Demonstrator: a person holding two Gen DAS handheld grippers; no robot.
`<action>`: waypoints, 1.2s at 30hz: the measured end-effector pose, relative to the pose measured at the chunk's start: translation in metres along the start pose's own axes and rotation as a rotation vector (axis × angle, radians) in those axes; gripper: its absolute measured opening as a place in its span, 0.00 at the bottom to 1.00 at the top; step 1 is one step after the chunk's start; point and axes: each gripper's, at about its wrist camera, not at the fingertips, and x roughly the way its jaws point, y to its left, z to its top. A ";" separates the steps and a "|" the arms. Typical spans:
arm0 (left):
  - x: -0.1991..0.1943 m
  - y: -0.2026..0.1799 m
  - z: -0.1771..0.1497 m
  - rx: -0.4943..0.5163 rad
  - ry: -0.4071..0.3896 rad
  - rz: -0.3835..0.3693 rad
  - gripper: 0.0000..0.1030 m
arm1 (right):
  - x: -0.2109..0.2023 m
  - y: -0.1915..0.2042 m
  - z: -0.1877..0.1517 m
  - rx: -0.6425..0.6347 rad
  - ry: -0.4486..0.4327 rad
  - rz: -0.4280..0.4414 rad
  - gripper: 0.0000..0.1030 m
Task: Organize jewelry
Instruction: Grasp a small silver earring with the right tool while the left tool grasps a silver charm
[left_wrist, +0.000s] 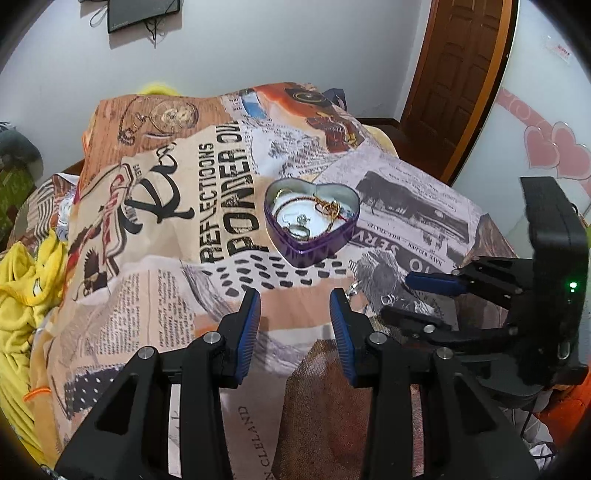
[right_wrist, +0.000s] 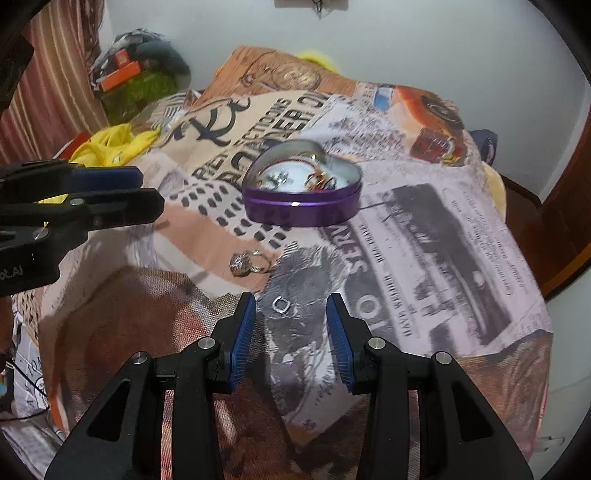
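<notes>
A purple heart-shaped tin (left_wrist: 312, 242) (right_wrist: 303, 212) lies open on the printed blanket, with gold chains and silver pieces inside. In the right wrist view, a silver ring with a stone (right_wrist: 246, 264) lies on the blanket in front of the tin. Nearer to me is a small plain silver ring (right_wrist: 282, 305). My right gripper (right_wrist: 291, 297) is open just above the blanket, and the small ring shows between its blue pads (right_wrist: 242, 332), untouched. My left gripper (left_wrist: 294, 295) is open and empty, short of the tin. Each gripper appears in the other's view: the right gripper (left_wrist: 400, 297) and the left gripper (right_wrist: 151, 192).
The blanket (left_wrist: 155, 295), printed with newspaper text, covers a bed. Yellow clothing (left_wrist: 26, 280) is bunched at the left. A wooden door (left_wrist: 458, 74) stands at the back right. Boxes and bags (right_wrist: 136, 77) sit by a curtain (right_wrist: 55, 92).
</notes>
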 end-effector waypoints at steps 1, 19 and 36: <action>0.002 0.000 -0.001 0.001 0.004 -0.001 0.37 | 0.003 0.001 0.000 -0.002 0.010 0.009 0.35; 0.032 -0.017 -0.013 0.046 0.072 -0.057 0.37 | 0.014 0.011 -0.004 -0.046 -0.017 0.019 0.09; 0.069 -0.033 -0.001 0.053 0.116 -0.082 0.26 | -0.012 -0.026 -0.002 0.039 -0.080 -0.003 0.09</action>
